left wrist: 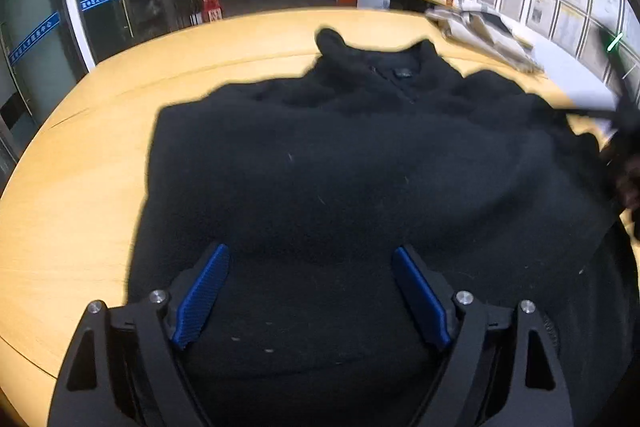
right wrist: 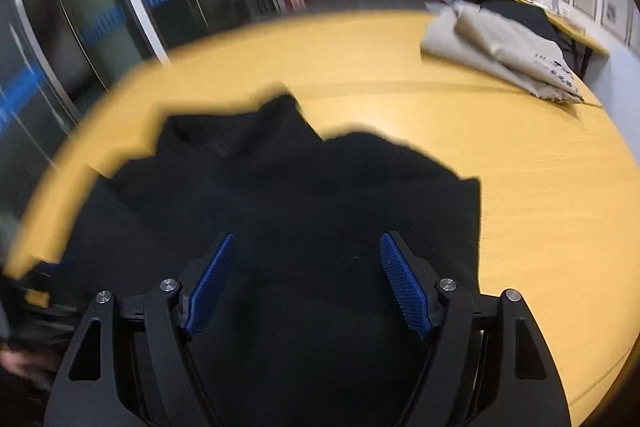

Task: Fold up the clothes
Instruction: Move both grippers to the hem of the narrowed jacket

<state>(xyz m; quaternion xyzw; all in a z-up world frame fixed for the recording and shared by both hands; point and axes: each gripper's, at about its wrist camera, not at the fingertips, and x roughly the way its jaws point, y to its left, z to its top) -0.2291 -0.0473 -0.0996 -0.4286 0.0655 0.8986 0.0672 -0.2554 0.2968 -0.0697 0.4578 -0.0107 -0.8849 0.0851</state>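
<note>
Two grippers hang over one black fleece garment spread on a yellow wooden tabletop. From the left wrist view, the left gripper (left wrist: pixel 310 291) has its jaws wide apart with nothing between them, its blue ribbed pads (left wrist: pixel 202 295) poised above the near part of the black fleece (left wrist: pixel 340 167). The fleece lies mostly flat, collar and zip at the far end, its left edge folded straight against the tabletop (left wrist: pixel 80 187). A heap of grey cloth (left wrist: pixel 480 35) sits near the far right edge of the tabletop, well apart from the fleece, and a dark blurred shape at the right border touches the fleece's edge; what it is I cannot tell. From the right wrist view, the right gripper (right wrist: pixel 308 279) also holds its jaws wide and empty above the black fleece (right wrist: pixel 300 195), which looks more rumpled here, collar pointing away. Beyond it, the grey cloth (right wrist: pixel 500 47) lies folded at the tabletop's (right wrist: pixel 540 207) far right corner.
</note>
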